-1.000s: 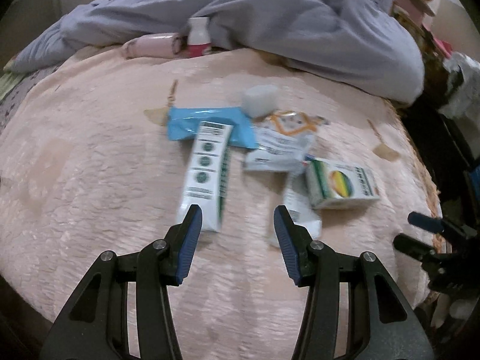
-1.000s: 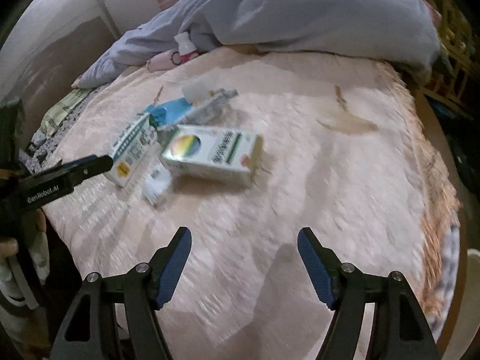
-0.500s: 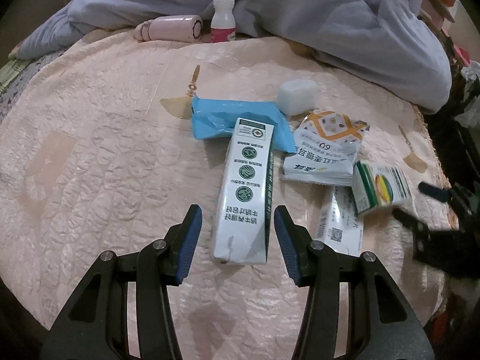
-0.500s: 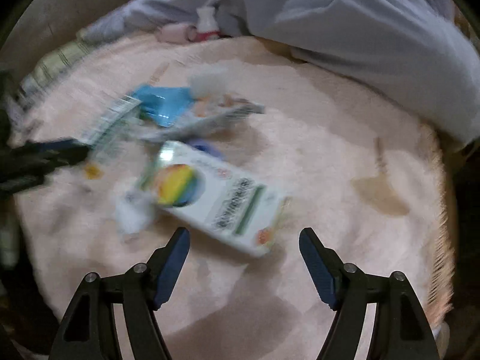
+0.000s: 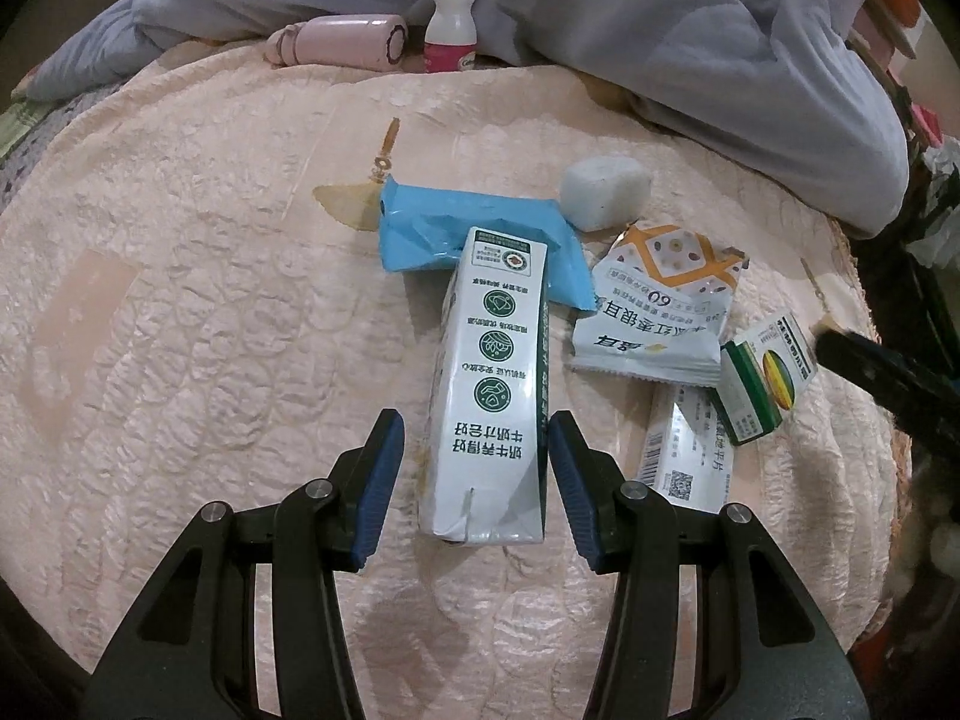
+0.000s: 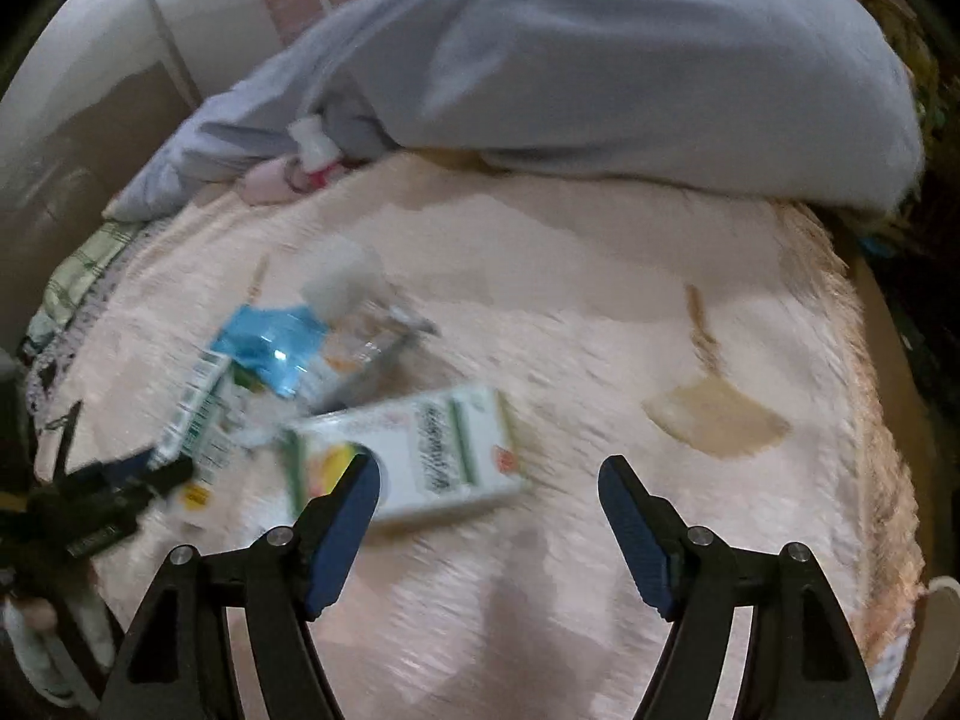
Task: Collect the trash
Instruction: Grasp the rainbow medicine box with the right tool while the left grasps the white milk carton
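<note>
Left wrist view shows a white milk carton lying flat on the pink quilted bedspread, its near end between the fingers of the left gripper. The jaws stand spread on either side of the carton; the right finger is just beside it and the left finger stands clear. Under the carton's far end lies a blue wrapper, and a white foam block sits beyond that. To the right are a snack packet, a flat white box and a green-edged medicine box. A pink flask and a small bottle rest against the grey duvet.

From the right wrist, blurred, the right gripper hangs wide apart and empty over the medicine box.
</note>
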